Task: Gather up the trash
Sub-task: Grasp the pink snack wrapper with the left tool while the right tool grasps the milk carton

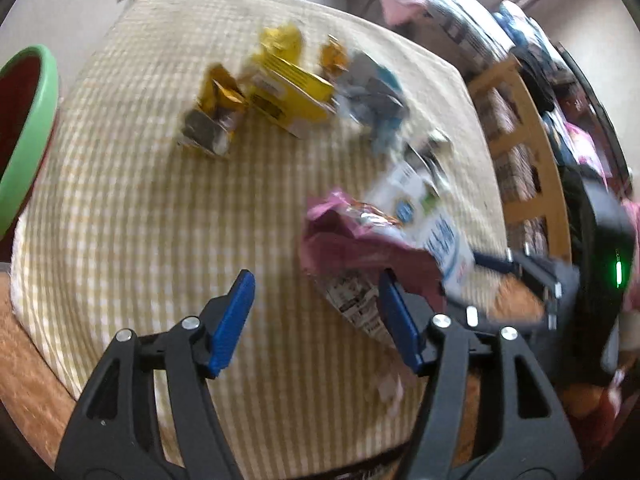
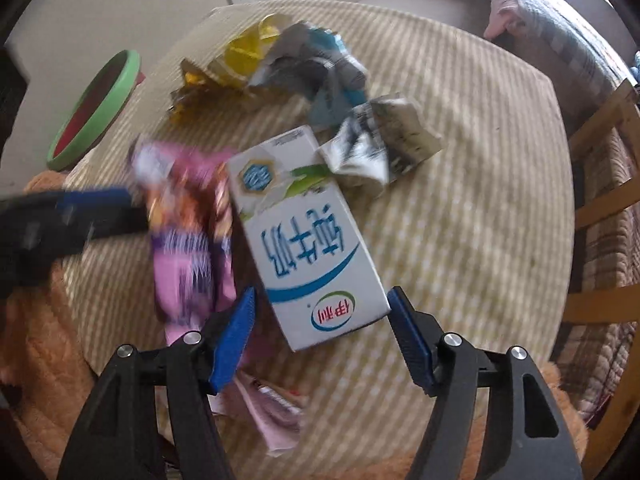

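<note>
A round table [image 2: 460, 240] under a yellow-and-white checked cloth carries a scatter of rubbish. In the right wrist view the right gripper [image 2: 320, 336] points steeply down with its blue pads spread. The near end of a white milk carton [image 2: 308, 236] lies between them; a gap shows on the left side, and its corner sits just beside the right pad, though contact cannot be told. Nothing is visibly pinched.

Just left of the carton lies a pink snack wrapper [image 2: 188, 240], touching or overlapping its long edge. Beyond the carton's far end sits a crumpled newspaper ball [image 2: 380, 148], and further back a grey-blue crumpled wrapper [image 2: 320, 68] beside yellow packaging [image 2: 248, 52].

In the left wrist view the left gripper [image 1: 316, 320] also stands spread over bare cloth. The wrapper lies up and to the right of it, its lower edge passing just behind the right-hand pad; contact there is unclear, as the picture is blurred. A green-rimmed bin [image 1: 32, 136] stands off the table's left edge.
</note>
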